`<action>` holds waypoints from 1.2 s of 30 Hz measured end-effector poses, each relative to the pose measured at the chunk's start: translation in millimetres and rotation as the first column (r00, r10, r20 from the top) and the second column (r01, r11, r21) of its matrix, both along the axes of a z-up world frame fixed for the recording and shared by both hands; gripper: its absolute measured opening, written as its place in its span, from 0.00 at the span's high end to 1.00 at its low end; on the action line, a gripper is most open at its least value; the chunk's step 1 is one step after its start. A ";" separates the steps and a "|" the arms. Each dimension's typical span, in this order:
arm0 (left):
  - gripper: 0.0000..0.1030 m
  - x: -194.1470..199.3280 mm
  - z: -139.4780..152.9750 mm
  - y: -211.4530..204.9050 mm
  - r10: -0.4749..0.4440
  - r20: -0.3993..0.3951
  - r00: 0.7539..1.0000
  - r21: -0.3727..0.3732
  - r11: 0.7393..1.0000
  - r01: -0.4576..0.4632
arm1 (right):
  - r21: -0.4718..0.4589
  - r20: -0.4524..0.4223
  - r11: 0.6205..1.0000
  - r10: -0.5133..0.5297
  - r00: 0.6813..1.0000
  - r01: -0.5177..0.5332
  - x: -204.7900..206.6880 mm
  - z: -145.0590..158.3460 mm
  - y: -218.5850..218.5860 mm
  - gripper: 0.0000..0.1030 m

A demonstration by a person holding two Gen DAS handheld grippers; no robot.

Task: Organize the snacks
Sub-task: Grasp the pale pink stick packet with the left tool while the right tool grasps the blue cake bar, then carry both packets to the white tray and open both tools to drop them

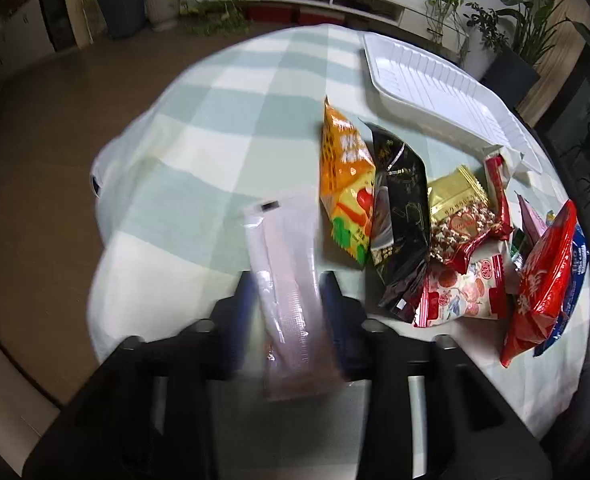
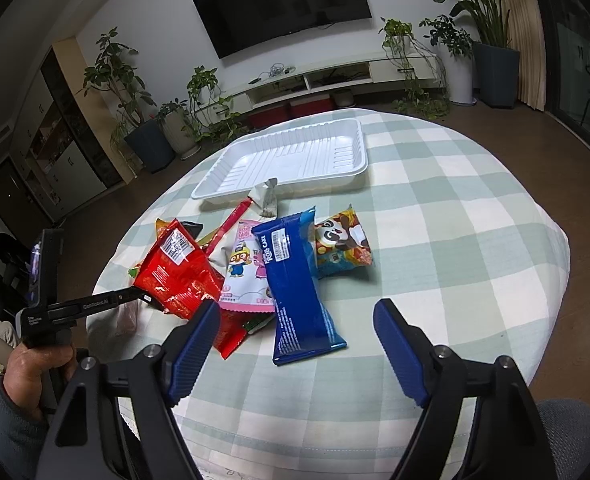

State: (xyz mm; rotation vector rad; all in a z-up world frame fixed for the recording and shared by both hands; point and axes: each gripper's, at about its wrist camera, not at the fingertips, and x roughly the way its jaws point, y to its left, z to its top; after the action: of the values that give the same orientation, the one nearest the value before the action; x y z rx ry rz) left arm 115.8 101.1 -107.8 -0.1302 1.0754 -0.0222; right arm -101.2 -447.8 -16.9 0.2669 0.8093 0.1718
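Observation:
In the left wrist view my left gripper (image 1: 289,288) is shut on a pale pink translucent packet (image 1: 287,248), held lengthwise between the blue pads. To its right lies a heap of snacks: an orange packet (image 1: 343,176), a black one (image 1: 399,208), a gold one (image 1: 455,192) and a red one (image 1: 543,280). In the right wrist view my right gripper (image 2: 297,306) is open, with its fingers either side of the near end of a blue packet (image 2: 295,280) and not touching it. A panda packet (image 2: 343,248) lies beside it. The white tray (image 2: 295,152) holds nothing.
The round table wears a green and white checked cloth (image 2: 435,208). A hand (image 2: 35,360) holds the left gripper (image 2: 135,298) at the table's left edge, behind the red packet (image 2: 179,272). A small grey wrapper (image 2: 267,200) leans on the tray's rim. Potted plants and a TV shelf stand beyond.

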 end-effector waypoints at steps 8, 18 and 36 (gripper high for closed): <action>0.71 3.0 -6.8 -12.5 -0.080 -0.024 0.997 0.085 0.993 0.081 | -0.002 -0.009 1.000 0.012 1.000 -0.012 0.1 0.1 0.8 0.21; 0.78 6.8 -7.7 -11.2 -0.096 -0.006 0.995 0.063 0.993 0.097 | -0.033 -0.003 0.999 0.024 1.000 -0.024 1.0 5.6 4.8 0.22; 0.81 -33.0 21.6 28.5 -0.064 0.093 0.994 -0.225 0.971 0.084 | -0.140 -0.114 0.980 0.128 0.985 -0.143 42.5 -22.4 17.9 0.40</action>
State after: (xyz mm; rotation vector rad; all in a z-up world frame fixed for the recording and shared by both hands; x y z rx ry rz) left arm 82.8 129.5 -86.1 -0.2942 0.9896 -0.2179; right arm -58.7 -429.9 -39.3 0.0812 0.9402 0.2266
